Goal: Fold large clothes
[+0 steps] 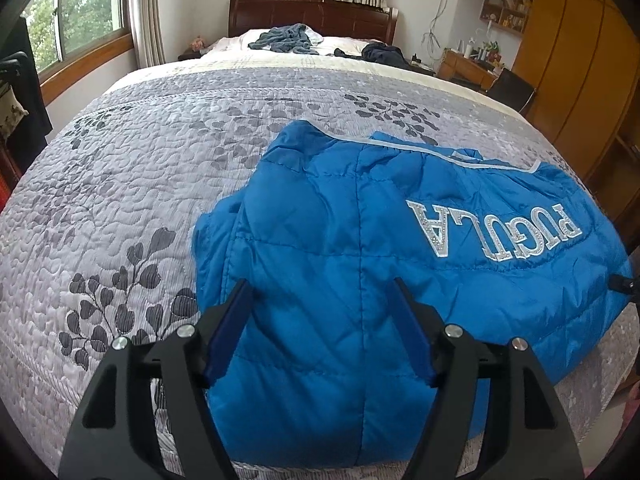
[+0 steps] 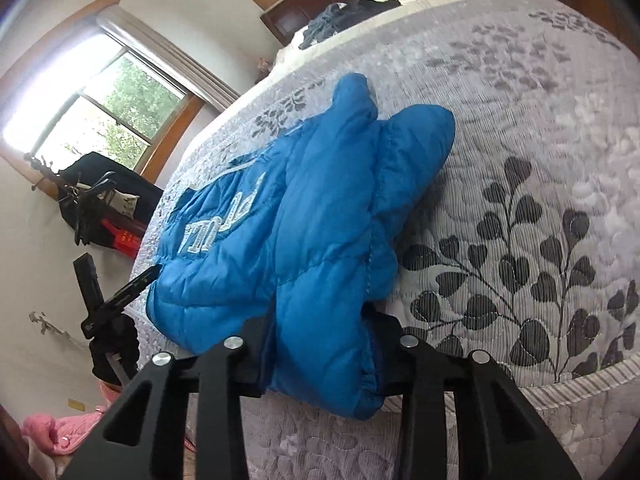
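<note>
Blue jacket (image 1: 360,264), one, between both spread tools: left (image 1: 320,292), right (image 2: 316,328).

Blue quilted jacket (image 1: 360,264), silver lettering; grey leaf-print bedspread (image 1: 160,152).

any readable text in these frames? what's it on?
"PUGULA": silver-white letters on the blue puffer jacket, seen upside down in the left wrist view.
Same lettering in the right wrist view: foreshortened, unreadable.
Red box by the wall: print too small to read.
Nothing else legible.
</note>
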The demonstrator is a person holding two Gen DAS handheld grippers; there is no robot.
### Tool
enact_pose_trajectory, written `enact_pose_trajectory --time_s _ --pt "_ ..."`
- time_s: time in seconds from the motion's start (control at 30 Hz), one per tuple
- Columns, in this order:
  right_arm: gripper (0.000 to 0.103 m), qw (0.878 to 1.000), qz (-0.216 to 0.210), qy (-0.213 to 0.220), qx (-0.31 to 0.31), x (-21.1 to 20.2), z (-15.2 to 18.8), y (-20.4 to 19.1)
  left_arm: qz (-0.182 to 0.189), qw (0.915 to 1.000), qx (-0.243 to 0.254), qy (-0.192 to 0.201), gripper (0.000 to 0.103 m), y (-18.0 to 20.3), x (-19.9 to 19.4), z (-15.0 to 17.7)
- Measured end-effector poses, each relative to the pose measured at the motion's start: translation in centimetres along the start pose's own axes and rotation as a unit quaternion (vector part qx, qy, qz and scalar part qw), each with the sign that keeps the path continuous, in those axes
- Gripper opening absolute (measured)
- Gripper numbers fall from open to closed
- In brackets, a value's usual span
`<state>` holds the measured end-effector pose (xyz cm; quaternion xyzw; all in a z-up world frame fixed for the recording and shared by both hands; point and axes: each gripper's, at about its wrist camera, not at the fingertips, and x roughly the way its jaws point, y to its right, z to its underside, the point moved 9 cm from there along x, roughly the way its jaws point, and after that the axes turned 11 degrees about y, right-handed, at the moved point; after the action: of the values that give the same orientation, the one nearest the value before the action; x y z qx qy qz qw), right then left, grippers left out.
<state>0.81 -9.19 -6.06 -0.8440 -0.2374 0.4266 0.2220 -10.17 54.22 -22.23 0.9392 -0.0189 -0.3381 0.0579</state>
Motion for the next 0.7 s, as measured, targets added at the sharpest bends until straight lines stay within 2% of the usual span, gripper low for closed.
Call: enact_pose_trajectory --time_s 0.13,0.27,0.4,0.53,0.7 --pt "0.037 1.0 0.014 -0.017 0.02 0.9 0.8 1.6 0.004 1.0 0.001 0.002 0.07 0.0 0.0 0.1" --pt "0.037 0.998 -0.005 -0.024 0.061 1.8 2.0 3.5 0.009 0.9999 0.001 0.004 0.071 0.1 0.0 0.2" --pt "0.037 0.997 -0.011 -0.015 0.074 1.9 2.3 4.1 0.013 0.9999 0.001 0.008 0.071 0.2 0.1 0.2" --pt "0.035 0.998 0.002 -0.006 0.067 1.4 1.7 3.5 0.019 0.9997 0.0 0.014 0.072 0.1 0.2 0.3" --pt "0.032 1.0 0.024 0.01 0.015 -0.3 -0.9 -0.4 0.027 0.9994 -0.002 0.019 0.073 0.0 0.4 0.2"
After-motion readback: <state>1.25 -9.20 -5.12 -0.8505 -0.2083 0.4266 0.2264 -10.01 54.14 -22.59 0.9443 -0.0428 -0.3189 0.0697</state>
